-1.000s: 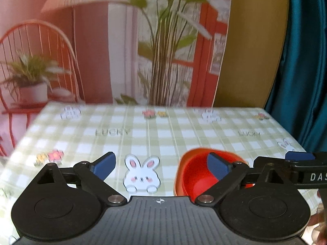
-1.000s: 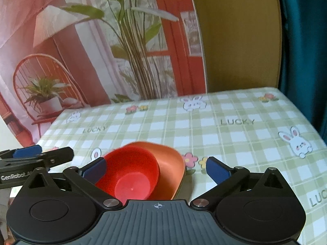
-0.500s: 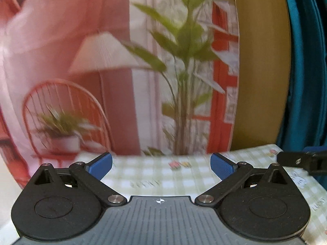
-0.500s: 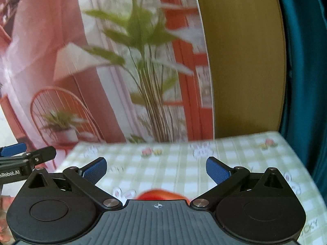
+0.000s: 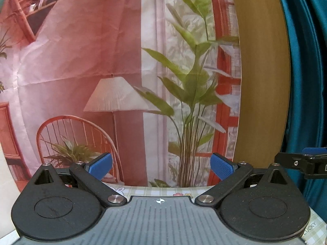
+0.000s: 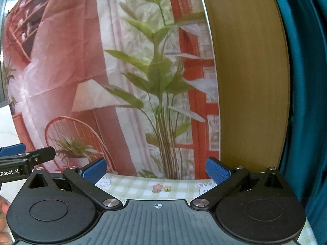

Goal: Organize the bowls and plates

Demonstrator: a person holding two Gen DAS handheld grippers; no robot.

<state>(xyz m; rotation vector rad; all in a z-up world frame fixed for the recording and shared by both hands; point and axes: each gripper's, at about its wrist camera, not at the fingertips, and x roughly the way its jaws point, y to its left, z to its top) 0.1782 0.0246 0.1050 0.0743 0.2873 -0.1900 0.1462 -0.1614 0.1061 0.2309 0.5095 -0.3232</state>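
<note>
Both views have tilted up since a second ago; bowls gone from sight. Left gripper (image 5: 161, 166) wide, empty. Right gripper (image 6: 156, 170) wide, empty. Tablecloth (image 6: 143, 185) at 6 o'clock, backdrop (image 5: 81, 61) at 12.

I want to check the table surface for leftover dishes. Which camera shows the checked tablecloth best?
The right wrist view: the tablecloth spans a wider strip between the open right gripper fingers. The left wrist view shows only a thin sliver. Neither shows dishes.

"LUCKY" on the tablecloth (image 5: 312, 227); "Robot.AI" on the left gripper (image 6: 12, 172).
</note>
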